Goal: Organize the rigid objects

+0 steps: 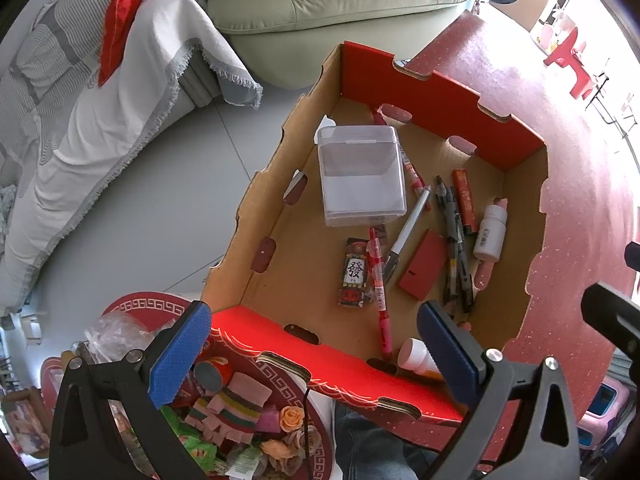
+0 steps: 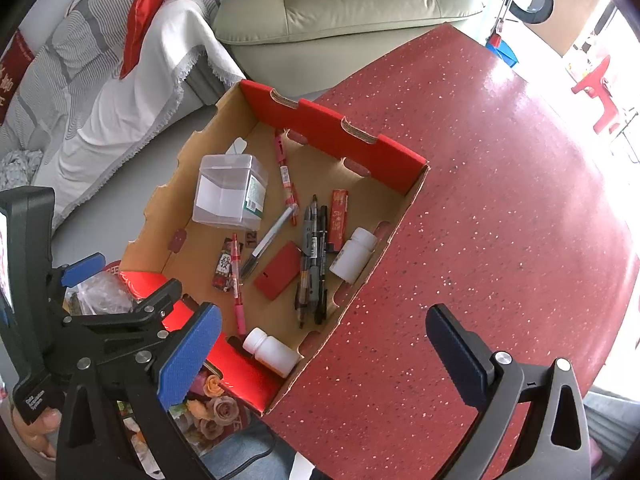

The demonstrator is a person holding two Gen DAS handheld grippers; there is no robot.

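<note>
Fingers [image 1: 182, 354] of the left gripper [image 1: 312, 356] are sitting spread wide w/ nothing between them, hovering over the near red wall of the cardboard tray [image 1: 256, 184]; right gripper [image 2: 324, 360] is likewise splayed & empty, its fingers [image 2: 190, 354] straddling the tray's near corner, one over the wall, the other over the bare speckled red counter [image 2: 500, 200] beside the tray. Tray is resting on the counter, w/ everything else lying inside it. Clear plastic box [image 1: 360, 172] is lying toward the tray's far-left part. Beside it, twd the tray's middle, a white pen [image 1: 408, 232] is lying diagonally, & a red pen [image 1: 378, 288] is stretching from the middle to the near wall, just beside a small packet w/ a Chinese character [image 1: 354, 272]. Small red box [image 1: 422, 268] is lying near the tray's centre, touching a bundle of dark pens [image 1: 456, 248] on its right. Orange-red stick [image 1: 464, 196] is lying past the dark pens twd the far wall. One white bottle [image 1: 490, 232] is lying on its side against the tray's right wall; another white bottle [image 2: 270, 350] is lying at the near corner. Outside the tray, past its near wall, a red patterned plate [image 1: 148, 306] is holding flowers & knitted bits.
</note>
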